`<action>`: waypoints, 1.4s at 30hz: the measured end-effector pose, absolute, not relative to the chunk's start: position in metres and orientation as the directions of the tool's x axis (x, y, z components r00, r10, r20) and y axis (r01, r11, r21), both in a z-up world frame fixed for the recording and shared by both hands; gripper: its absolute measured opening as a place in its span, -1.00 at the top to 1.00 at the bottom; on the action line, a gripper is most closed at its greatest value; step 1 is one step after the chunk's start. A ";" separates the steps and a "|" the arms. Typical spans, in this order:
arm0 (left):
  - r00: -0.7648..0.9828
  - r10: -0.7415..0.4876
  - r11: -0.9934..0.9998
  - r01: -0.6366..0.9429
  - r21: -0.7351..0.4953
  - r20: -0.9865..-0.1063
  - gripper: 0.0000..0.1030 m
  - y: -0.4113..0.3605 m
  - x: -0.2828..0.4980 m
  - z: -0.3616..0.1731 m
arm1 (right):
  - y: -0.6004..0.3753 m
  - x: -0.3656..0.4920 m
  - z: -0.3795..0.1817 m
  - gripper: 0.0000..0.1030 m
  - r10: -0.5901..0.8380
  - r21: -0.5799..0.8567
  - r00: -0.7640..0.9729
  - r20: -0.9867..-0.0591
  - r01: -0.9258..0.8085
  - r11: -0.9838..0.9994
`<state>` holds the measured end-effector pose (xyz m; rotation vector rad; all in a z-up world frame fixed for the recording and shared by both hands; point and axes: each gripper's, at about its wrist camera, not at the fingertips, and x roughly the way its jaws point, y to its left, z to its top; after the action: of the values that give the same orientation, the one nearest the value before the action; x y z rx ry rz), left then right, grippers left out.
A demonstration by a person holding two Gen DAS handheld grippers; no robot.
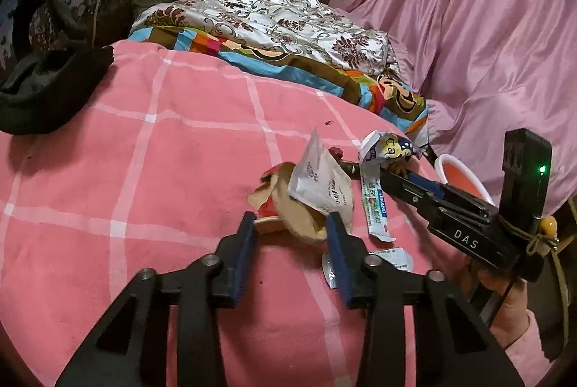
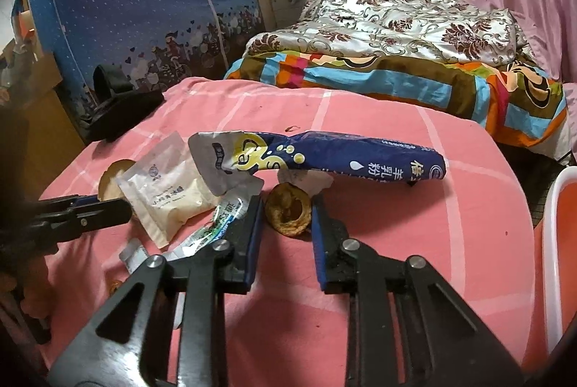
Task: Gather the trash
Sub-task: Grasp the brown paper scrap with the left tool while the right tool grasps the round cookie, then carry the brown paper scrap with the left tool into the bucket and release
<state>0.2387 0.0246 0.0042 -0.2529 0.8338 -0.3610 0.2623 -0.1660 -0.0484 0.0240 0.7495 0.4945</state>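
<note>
pink checked blanket (image 2: 360,325) holds all trash, none binned. right gripper (image 2: 286,215) part-open around brown peel (image 2: 288,214), left gripper (image 1: 292,230) around tan scrap (image 1: 306,224), white pouch (image 2: 166,196) beside; grip unclear. bin (image 2: 555,242) at blanket's edge.

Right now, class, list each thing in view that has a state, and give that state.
left gripper, shut on tan peel
right gripper, shut on brown peel
blue packet, torn open
white pouch, leaning on tan peel
green-white wrapper, torn, flat on the bed
bin, upright, open-topped
</note>
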 end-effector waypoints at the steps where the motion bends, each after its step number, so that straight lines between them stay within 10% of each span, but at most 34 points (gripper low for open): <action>1: 0.619 -0.406 0.910 0.208 -0.358 -0.672 0.39 0.025 0.238 0.005 | -0.166 0.261 -0.048 0.36 0.444 0.195 0.623 -0.644 -0.427 0.883; 11: 0.695 -0.376 0.917 0.184 -0.354 -0.613 0.43 0.035 0.210 0.021 | -0.163 0.232 -0.039 0.36 0.485 0.191 0.639 -0.597 -0.474 0.859; 21: 0.833 -0.337 0.936 0.246 -0.253 -0.439 0.43 0.018 0.166 0.052 | -0.187 0.178 0.012 0.36 0.499 0.107 0.804 -0.324 -0.493 0.863; 32: 0.878 -0.419 0.908 0.399 -0.130 -0.230 0.42 -0.065 0.152 0.091 | -0.258 0.132 0.055 0.36 0.339 0.061 0.939 -0.050 -0.336 0.940; 42: 0.810 -0.564 0.825 0.562 -0.059 -0.162 0.41 -0.159 0.171 0.108 | -0.334 0.118 0.066 0.36 0.144 0.130 0.990 -0.005 -0.142 0.981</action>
<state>0.1711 -0.1595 0.1083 -0.0081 0.1760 -0.6015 0.1180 -0.3344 0.0659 0.1303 0.0146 0.1443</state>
